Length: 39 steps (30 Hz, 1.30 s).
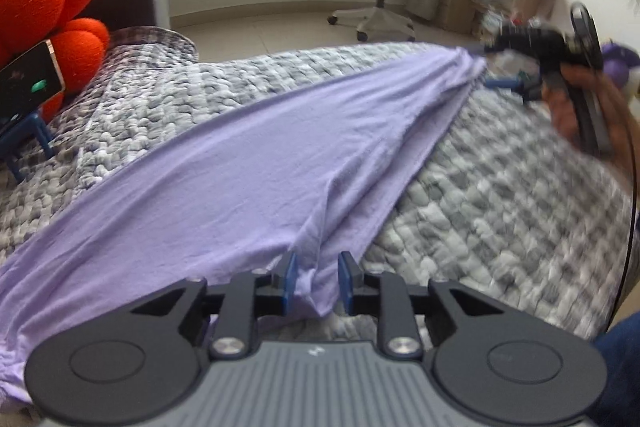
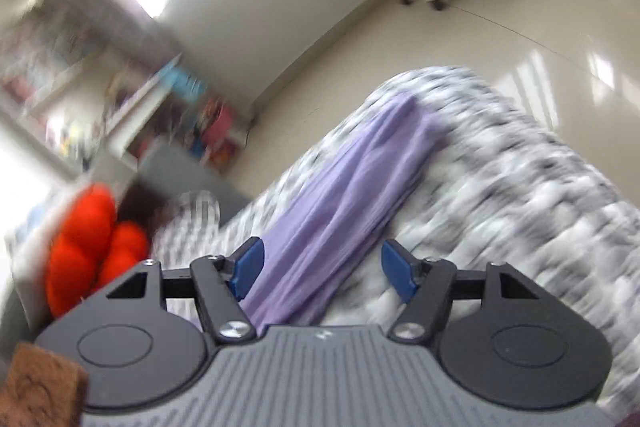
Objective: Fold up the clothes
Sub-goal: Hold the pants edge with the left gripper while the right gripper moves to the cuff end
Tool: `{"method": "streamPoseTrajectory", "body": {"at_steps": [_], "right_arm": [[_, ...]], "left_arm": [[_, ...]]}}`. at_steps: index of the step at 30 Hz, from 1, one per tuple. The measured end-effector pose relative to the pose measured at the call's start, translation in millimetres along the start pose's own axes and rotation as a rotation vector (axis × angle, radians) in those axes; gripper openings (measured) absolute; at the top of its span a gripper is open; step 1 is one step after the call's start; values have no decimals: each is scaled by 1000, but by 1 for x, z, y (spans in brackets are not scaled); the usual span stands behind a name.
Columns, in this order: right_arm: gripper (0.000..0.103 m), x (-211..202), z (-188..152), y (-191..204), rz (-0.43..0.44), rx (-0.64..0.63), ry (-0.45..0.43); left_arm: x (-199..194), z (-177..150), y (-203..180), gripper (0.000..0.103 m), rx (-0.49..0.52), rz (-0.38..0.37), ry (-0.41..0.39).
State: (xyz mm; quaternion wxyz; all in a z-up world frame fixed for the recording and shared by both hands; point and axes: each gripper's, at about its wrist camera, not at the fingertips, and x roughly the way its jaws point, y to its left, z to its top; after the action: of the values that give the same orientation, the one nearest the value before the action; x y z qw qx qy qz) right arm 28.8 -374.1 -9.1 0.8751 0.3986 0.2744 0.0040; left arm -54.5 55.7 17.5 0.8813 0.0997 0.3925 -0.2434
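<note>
Left gripper (image 1: 318, 283): my jaws stand narrow, a bunched fold of the lilac garment (image 1: 248, 163) between them.
Right gripper (image 2: 322, 273): I hold it wide; the garment runs ahead between my fingers over the grey blanket (image 2: 520, 211).

Lilac garment (image 2: 348, 195) between parted blue fingers (image 2: 248, 267)

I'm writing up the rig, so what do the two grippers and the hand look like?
Both grippers, left gripper and right gripper, have blue finger pads, black linkages with silver screws, round black discs and a ribbed grey body. The right hand is bare, with a thin black cable beside it.
</note>
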Motion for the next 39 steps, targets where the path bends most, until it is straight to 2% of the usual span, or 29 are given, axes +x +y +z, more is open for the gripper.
{"method": "streamPoseTrajectory", "body": {"at_steps": [1, 3, 4, 6, 7, 8, 10, 14, 18, 20, 25, 27, 28, 29, 30, 34, 36, 37, 39], "right_arm": [[69, -3, 9, -8, -18, 37, -29], [69, 0, 20, -12, -59, 26, -46], [65, 1, 26, -15, -79, 20, -54], [41, 6, 34, -18, -112, 7, -48], [15, 12, 37, -15, -145, -26, -26], [6, 14, 37, -10, -165, -75, -18], [5, 16, 37, -1, -194, -157, -9], [5, 16, 41, -1, -216, -220, -5], [8, 25, 44, -4, -234, -262, 22], [17, 25, 45, -2, -264, -281, 6], [18, 14, 23, 27, -297, -396, -39], [22, 8, 6, 52, -205, -490, -14], [38, 5, -5, 63, -146, -536, 15], [49, 3, -15, 75, -86, -581, 44], [49, 3, -27, 90, -12, -643, 92], [49, 8, -73, 128, 160, -853, 271], [49, 11, -93, 138, 200, -942, 319], [49, 12, -103, 143, 219, -986, 342], [49, 15, -117, 145, 240, -1016, 383]], "left_arm": [[-1, -1, -1, 23, 13, -7, -1], [-4, -3, -1, 23, 26, -32, -7], [-5, -4, 0, 22, 25, -49, -10], [-8, -6, -1, 20, 41, -84, -15], [-10, -7, -3, 19, 54, -96, -15], [-11, -8, -4, 19, 67, -108, -15], [-13, -11, -7, 19, 93, -124, -13], [-20, -15, -4, 19, 108, -142, -12], [-33, -13, 7, 19, 52, -167, -52], [-37, -12, 12, 19, 24, -158, -68], [-26, -13, 15, 21, 0, -119, -43], [-22, -15, 15, 24, -11, -106, -37], [-21, -15, 15, 32, -18, -88, -36], [-20, -14, 15, 38, -17, -71, -37], [-21, -14, 15, 40, -12, -55, -40], [-17, -12, 7, 40, 11, -29, -41], [-12, -12, 2, 32, 26, 9, -31], [-9, -12, 0, 19, 34, 30, -26], [-10, -13, -2, 11, 33, 39, -30]]}}
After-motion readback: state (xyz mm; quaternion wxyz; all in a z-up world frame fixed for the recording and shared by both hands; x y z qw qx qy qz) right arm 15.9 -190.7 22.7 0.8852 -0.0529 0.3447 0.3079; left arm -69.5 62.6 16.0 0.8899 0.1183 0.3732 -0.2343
